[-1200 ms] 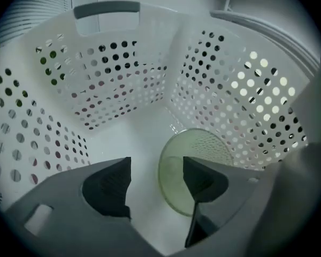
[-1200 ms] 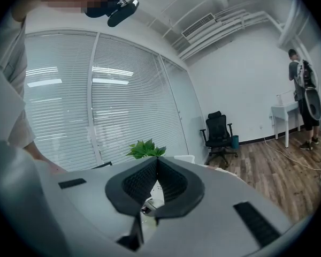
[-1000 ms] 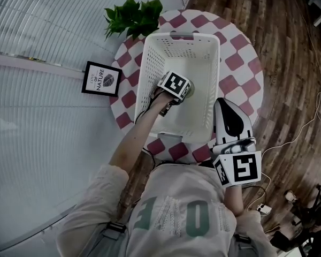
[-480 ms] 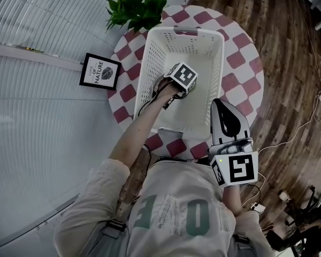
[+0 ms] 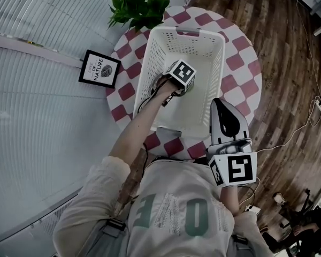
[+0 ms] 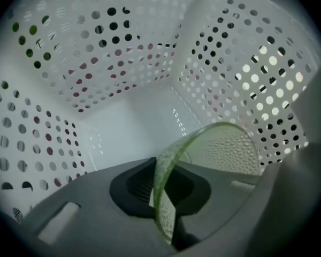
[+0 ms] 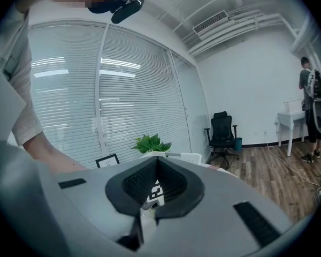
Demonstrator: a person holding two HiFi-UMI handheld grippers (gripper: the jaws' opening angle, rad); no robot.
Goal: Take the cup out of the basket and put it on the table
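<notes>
- Text: framed sign (image 5: 99, 68) leans at the table's left edge. It has a leaf graphic and the word "NATURE"; the smaller line above is too small to read.
- Shirt (image 5: 174, 213) of the person carries large green characters, seen upside down from the head view; I can't read them reliably.
- Left claw (image 6: 159, 182) reaches down inside the white perforated basket (image 5: 150, 63), toward its right wall.
- Its jaws are clenched on the cup (image 6: 224, 149): the rim and wall run straight between the pads, pinched from both sides.
- Cup is translucent green with a bubbled texture and sits tilted inside the basket, with the basket floor and far walls behind it. From the head view only a green sliver shows just right of the claw's marker cube.
- Basket stands on the round checkered table (image 5: 241, 63), with a potted plant (image 5: 142, 7) at the far left edge.
- Right claw (image 5: 220, 105) is held off the table's near right edge, just beside the basket's near right corner and pointing far. Its jaws are closed together with nothing gripped.
</notes>
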